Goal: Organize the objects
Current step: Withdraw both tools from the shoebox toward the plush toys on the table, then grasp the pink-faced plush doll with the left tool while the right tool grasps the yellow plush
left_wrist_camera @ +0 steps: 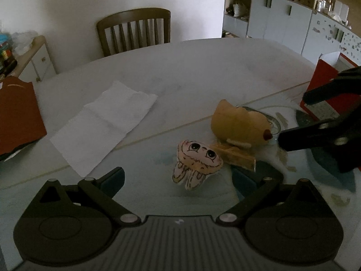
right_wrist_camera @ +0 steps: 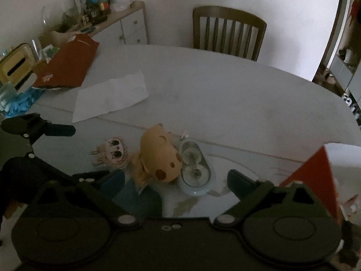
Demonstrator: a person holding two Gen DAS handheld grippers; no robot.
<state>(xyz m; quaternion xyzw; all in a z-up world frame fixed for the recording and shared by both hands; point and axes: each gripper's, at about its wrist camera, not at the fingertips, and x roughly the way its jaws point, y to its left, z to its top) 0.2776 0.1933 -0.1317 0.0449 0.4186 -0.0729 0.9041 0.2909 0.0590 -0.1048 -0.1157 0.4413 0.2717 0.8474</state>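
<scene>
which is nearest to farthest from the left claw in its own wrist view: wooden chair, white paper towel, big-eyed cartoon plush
1. big-eyed cartoon plush, just ahead of the open left claw, slightly right of centre
2. white paper towel, flat on the table, ahead to the left
3. wooden chair, beyond the table's far edge by the wall

The far half of the pale oval table (right_wrist_camera: pixel 225 94) lies bare and open. At left, a white paper napkin (right_wrist_camera: pixel 110 97) lies flat. The near middle is crowded: a pink big-eyed cloth doll (left_wrist_camera: pixel 196 163), a yellow spotted plush (right_wrist_camera: pixel 161 155) and a clear oval dish (right_wrist_camera: pixel 195 169) sit close together. A red box (right_wrist_camera: pixel 313 178) blocks the near right.
</scene>
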